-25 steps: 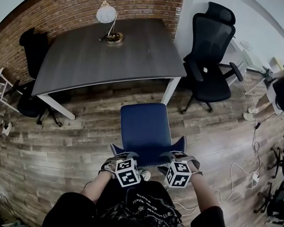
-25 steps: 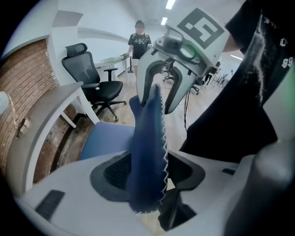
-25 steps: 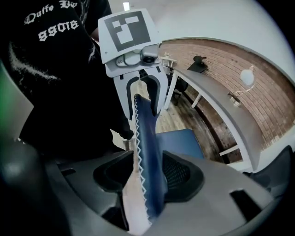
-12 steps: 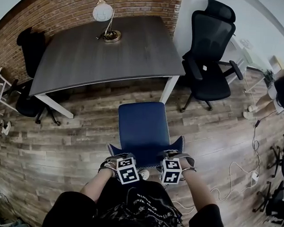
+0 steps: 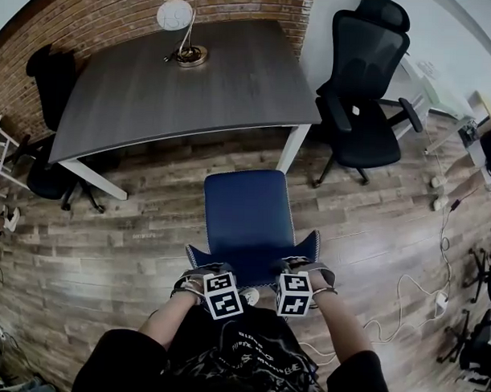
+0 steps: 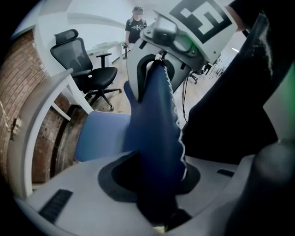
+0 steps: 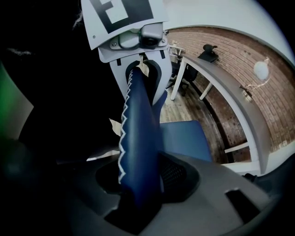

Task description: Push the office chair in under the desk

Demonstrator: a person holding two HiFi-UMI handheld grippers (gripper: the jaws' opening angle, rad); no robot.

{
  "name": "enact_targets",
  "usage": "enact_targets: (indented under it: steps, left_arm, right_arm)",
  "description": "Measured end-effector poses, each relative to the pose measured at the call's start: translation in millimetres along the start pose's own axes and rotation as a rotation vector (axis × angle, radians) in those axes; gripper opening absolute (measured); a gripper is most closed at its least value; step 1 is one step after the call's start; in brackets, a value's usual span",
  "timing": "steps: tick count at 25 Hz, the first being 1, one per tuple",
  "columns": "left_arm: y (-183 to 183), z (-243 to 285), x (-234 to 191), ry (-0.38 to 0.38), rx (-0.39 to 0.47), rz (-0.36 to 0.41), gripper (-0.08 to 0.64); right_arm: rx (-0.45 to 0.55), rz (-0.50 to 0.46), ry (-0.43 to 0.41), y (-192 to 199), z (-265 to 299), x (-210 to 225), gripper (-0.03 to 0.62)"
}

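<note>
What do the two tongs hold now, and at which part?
The left tongs and the right tongs have just closed on the blue office chair, gripping the top edge of its backrest, one near each corner.

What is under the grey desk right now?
Only its white legs and a strip of wood floor show beneath the desk. The blue chair stands in front of it, not under it. The desk itself hides the rest of the space below.

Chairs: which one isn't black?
The blue chair, in front of the desk. The chair by the brick wall and the mesh chair at the desk's right end are both black.
</note>
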State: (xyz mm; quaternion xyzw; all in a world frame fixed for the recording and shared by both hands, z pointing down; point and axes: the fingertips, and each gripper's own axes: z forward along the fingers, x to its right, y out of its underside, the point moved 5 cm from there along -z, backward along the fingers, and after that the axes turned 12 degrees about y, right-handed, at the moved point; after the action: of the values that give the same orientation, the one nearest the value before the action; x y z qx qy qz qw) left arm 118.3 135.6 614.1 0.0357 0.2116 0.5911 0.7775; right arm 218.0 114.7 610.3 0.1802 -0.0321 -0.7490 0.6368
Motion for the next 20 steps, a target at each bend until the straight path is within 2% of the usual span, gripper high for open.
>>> enact_targets:
  steps: [3, 5, 7, 10, 13, 15, 20]
  left_arm:
    - [1.3, -0.3, 0.7, -0.054, 0.006, 0.006, 0.122]
    - [2.5, 0.4, 0.8, -0.036, 0.007, 0.000, 0.121]
    - [1.9, 0.9, 2.6, -0.011, -0.029, 0.040, 0.127]
    - [0.9, 1.5, 4.6, -0.042, -0.080, 0.120, 0.129]
    - [2.0, 1.1, 1.4, -0.100, -0.049, 0.071, 0.097]
    - [2.0, 1.2, -0.4, -0.082, -0.037, 0.027, 0.084]
    - [0.7, -0.5, -2.8, -0.066, -0.046, 0.018, 0.081]
  right_arm:
    - [0.002, -0.011, 0.014, -1.1, 0.2, -1.3, 0.133]
    - [-0.002, -0.012, 0.009, -1.3, 1.7, 0.5, 0.132]
    - [-0.003, -0.012, 0.011, -1.2, 1.9, 2.1, 0.129]
    - [-0.004, -0.016, 0.032, -1.2, 1.0, 2.5, 0.121]
    - [-0.003, -0.018, 0.023, -2.0, 2.0, 2.7, 0.117]
    - [-0.001, -0.020, 0.023, -1.7, 1.7, 3.7, 0.111]
    - [0.006, -0.022, 0.050, -1.2, 1.3, 7.7, 0.110]
